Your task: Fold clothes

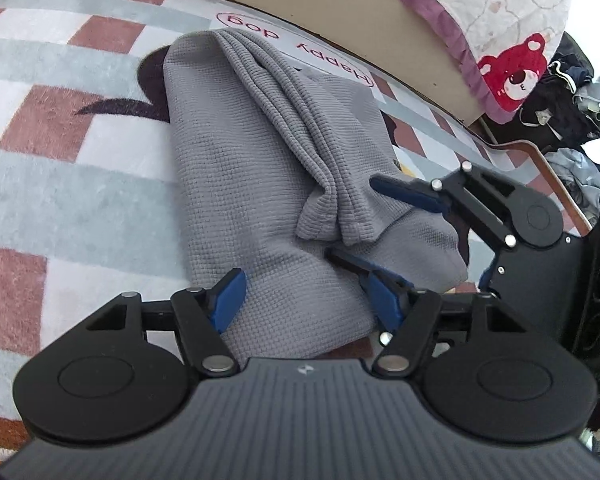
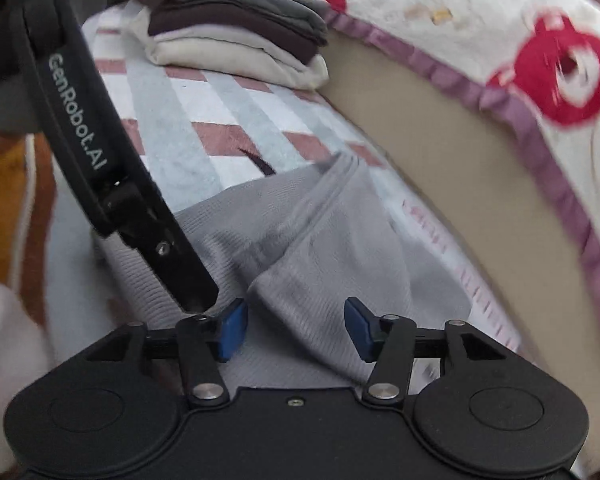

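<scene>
Left claw point(image 1: 308, 300) wide open, straddling garment's point(image 1: 236, 184) near end, holding nothing | right claw point(image 2: 296, 330) open likewise, beside it | likely poised for next fold | stack point(image 2: 236, 28) apart

Both grippers point(image 1: 306, 300) point(image 2: 296, 328), jaws apart.

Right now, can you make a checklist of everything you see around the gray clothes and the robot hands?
Surface: checkered pink, gray and white rug, printed "Happy dog".
Job's things: gray waffle-knit garment, partly folded lengthwise, sleeve lying on top.
Clutter: stack of folded clothes at the rug's far end; loose clothes pile off the rug's edge.
Grippers: left gripper open, straddling the garment's near end; right gripper open, over the garment's edge.
Cables: nothing seen.
Surroundings: bear-print quilt with purple trim hanging over a beige bed side.
</scene>
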Demonstrator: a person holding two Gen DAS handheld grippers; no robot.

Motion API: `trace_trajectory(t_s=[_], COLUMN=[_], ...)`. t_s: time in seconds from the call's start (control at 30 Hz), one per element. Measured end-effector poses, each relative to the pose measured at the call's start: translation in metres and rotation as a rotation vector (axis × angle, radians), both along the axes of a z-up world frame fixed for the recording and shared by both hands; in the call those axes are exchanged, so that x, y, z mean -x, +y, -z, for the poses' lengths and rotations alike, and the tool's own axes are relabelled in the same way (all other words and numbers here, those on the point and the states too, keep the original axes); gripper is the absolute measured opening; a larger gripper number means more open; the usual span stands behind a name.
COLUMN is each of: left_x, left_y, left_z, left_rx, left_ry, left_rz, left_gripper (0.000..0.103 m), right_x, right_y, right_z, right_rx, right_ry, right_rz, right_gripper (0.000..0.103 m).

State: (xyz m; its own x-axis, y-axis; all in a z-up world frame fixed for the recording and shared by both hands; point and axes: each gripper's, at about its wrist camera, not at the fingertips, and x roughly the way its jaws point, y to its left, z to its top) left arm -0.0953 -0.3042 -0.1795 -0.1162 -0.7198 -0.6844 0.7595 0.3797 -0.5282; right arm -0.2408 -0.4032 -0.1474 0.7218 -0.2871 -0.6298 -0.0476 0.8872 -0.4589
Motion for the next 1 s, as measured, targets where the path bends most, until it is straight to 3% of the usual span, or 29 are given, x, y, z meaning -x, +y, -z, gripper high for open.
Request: trace_trajectory(t_s=[0.07,0.13,0.17,0.4,0.53,0.63,0.7,0.8,0.9,1.0], left_x=[-0.007,-0.015,-0.017,-0.011,-0.007,-0.009,-0.013,-0.022,-0.023,-0.021], left_y=[0.003,0.006,0.007,0.001,-0.001,0.002,0.005,-0.006,-0.034,-0.054], left_z=[0.002,0.005,0.006,0.002,-0.002,-0.014,-0.026,-0.031,-0.025,-0.015], left_rx=[0.012,0.027,0.031,0.004,-0.023,0.004,0.082,0.142,0.123,0.077], left_ry=[0.045,0.097,0.110,0.062,0.030,0.003,-0.023,0.006,0.007,-0.014], left_rz=[-0.018,-0.034,-0.039,-0.021,-0.006,-0.012,-0.020,-0.023,0.017,0.036], left_gripper=[0.067,0.067,0.067,0.067,0.067,0.067,0.067,0.069,0.069,0.069], right_x=[-0.005,-0.005,-0.006,-0.002,0.000,0.005,0.024,0.035,0.018,-0.005], right_y=[-0.007,-0.019,-0.027,-0.115,-0.167,-0.203,-0.204,-0.200,-0.188,-0.182], right_z=[-0.002,-0.006,-0.009,-0.023,-0.031,-0.036,-0.032,-0.017,-0.006,-0.006], right_rx=[-0.039,-0.124,-0.165,-0.362,-0.466,-0.566,-0.731,-0.931,-0.934,-0.842], right_ry=[0.000,-0.011,-0.013,-0.131,-0.204,-0.263,-0.318,-0.335,-0.269,-0.241], right_rz=[0.005,-0.007,0.006,0.336,0.538,0.681,0.698,0.662,0.621,0.605], right_gripper=[0.055,0.024,0.014,0.013,0.022,0.036,0.055,0.063,0.063,0.067])
